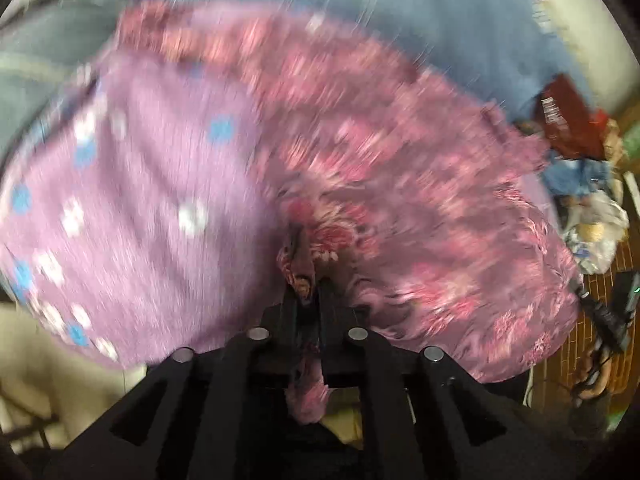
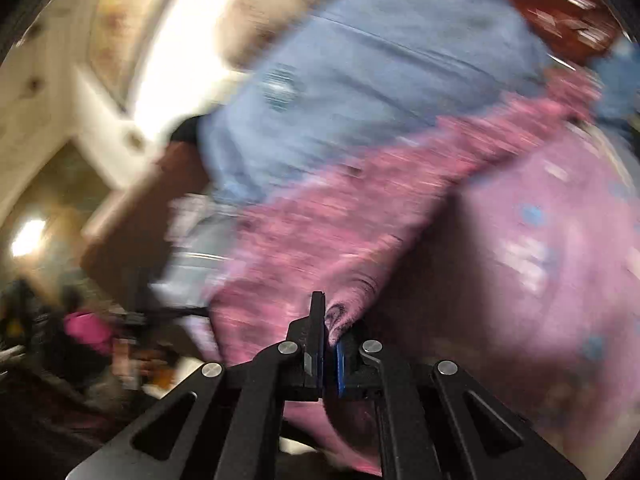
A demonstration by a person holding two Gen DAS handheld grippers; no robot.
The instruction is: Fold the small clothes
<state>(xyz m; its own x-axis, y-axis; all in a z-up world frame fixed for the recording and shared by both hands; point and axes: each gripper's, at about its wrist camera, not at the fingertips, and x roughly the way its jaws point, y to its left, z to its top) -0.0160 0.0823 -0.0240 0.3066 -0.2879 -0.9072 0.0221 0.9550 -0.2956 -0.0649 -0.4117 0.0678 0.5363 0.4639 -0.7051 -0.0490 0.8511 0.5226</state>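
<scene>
Both the left gripper and right gripper clench the pink floral-print cloth garment, lifted over the lilac dotted bedsheet; a thin pinch could slip mid-swing, dropping one corner

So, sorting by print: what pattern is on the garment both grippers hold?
Pink floral garment, clearest in the left wrist view.

A fold of the pink floral garment is clamped between the closed fingers of the left gripper. The cloth is spread across a lilac dotted sheet. A blue fabric is seen beyond. Heavy motion blur is present.
</scene>
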